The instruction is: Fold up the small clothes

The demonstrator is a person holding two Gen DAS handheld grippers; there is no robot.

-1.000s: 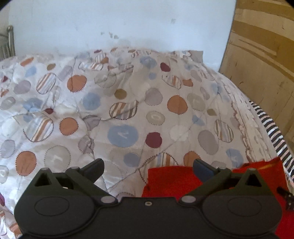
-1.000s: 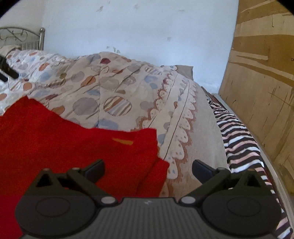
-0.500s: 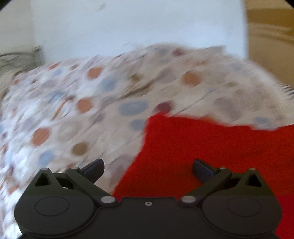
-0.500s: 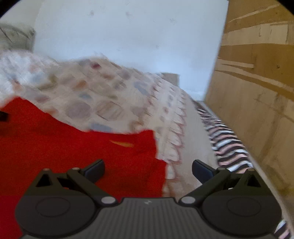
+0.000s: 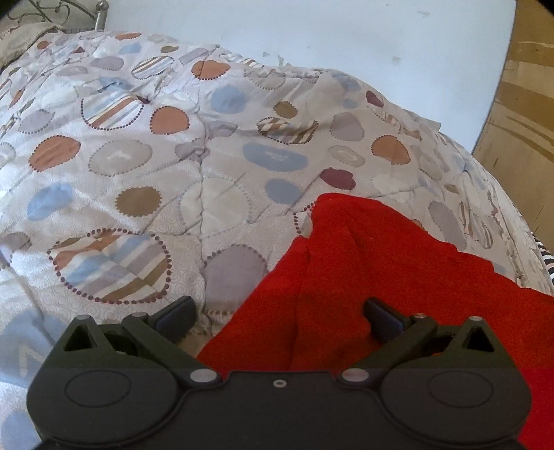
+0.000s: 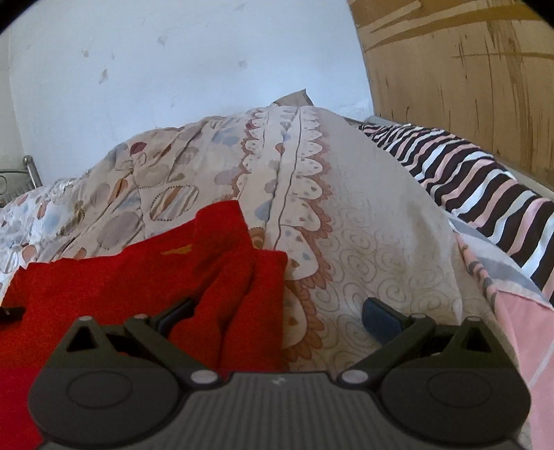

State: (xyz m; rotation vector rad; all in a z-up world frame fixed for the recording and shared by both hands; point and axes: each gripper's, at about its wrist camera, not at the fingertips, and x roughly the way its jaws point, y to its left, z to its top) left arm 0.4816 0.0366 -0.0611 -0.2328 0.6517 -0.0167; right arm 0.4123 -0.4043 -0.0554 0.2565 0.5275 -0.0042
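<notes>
Now both views are sharp again, where half a second ago they were smeared with motion. In the left wrist view the red garment [image 5: 381,277] fills more of the lower right than it did a second ago, when only a small patch of it showed between the fingers; its upper corner reaches up onto the spotted quilt [image 5: 173,155]. In the right wrist view the cloth has bunched into upright folds near the left finger, whereas a second ago it lay flatter.

The left wrist view alone shows the wide middle of the quilt with its orange, blue and striped rounds, and a metal bedpost [image 5: 101,14] at the far left corner of the bed. The right wrist view alone shows the quilt's scalloped border [image 6: 297,194], a striped sheet [image 6: 484,194] along the bed's right edge, a pink cloth [image 6: 526,332] at the near right corner and the wooden panel [image 6: 467,76] beside the bed. A small dark object at that view's left edge is too cut off to identify.

The left gripper [image 5: 278,316] hangs low over the bed, its fingers spread wide, the right finger over the garment and the left over bare quilt, pinching nothing. The right gripper [image 6: 277,316] is likewise low with its fingers spread wide; the garment [image 6: 155,277] rises in front of its left finger, the right finger is over the quilt's swirl-printed part [image 6: 381,263], and it grips nothing.
</notes>
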